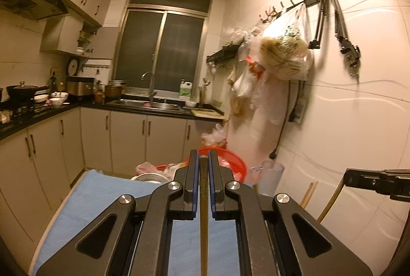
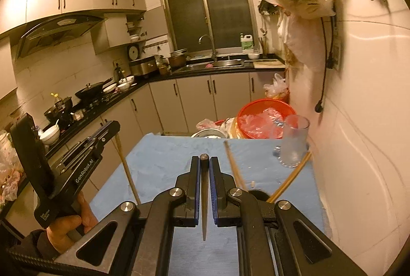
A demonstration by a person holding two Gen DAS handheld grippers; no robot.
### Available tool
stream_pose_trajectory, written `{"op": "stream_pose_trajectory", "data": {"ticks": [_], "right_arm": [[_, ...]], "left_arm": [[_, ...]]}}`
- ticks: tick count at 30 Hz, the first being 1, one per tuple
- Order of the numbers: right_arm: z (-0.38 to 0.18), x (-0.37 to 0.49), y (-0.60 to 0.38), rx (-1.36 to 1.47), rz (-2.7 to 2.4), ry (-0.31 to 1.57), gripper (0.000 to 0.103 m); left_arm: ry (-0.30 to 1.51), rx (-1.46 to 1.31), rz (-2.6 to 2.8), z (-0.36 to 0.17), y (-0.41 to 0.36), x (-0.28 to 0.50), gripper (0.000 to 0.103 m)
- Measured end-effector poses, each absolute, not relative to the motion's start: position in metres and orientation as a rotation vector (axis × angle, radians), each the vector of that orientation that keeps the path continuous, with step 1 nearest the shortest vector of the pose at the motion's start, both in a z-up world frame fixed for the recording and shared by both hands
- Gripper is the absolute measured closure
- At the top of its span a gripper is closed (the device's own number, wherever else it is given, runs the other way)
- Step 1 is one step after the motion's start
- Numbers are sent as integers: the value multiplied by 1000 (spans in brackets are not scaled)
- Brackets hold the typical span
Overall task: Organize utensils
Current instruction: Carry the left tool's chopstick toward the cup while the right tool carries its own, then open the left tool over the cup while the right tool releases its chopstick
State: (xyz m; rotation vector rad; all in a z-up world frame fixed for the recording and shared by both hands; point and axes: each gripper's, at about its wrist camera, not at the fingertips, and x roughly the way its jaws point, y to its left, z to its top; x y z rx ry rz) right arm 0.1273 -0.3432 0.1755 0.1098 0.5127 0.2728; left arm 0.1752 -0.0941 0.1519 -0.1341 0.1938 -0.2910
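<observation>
left wrist view: your left gripper [image 1: 204, 160] has its jaws closed on a brown chopstick [image 1: 203, 212] that runs straight down the middle between the blue pads, held up above the blue-covered surface [image 1: 102, 199]. right wrist view shows your right gripper [image 2: 204, 163] with its jaws clamped on a dark chopstick [image 2: 204, 199], blunt end poking out past the tips, thin end pointing back at the camera. loose chopsticks [image 2: 234, 165] lie on the surface just right of that gripper, and another one leans by the clear glass mug [image 2: 293, 142] near the wall. a red basket [image 2: 265, 117] sits past the far edge.
</observation>
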Motion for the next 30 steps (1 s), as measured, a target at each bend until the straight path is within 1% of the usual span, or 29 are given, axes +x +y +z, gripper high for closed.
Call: {"op": "stream_pose_trajectory", "data": {"ticks": [10, 20, 25, 30], "right_arm": [[195, 127, -374, 124, 210, 483, 96], [226, 131, -406, 140, 137, 419, 96], [218, 138, -417, 157, 118, 429, 96], [192, 152, -422, 172, 116, 477, 96]], "left_arm": [[200, -207, -401, 165, -150, 199, 97], [151, -216, -466, 186, -197, 221, 97], [164, -216, -479, 177, -217, 235, 97], [210, -200, -479, 155, -229, 247, 97]]}}
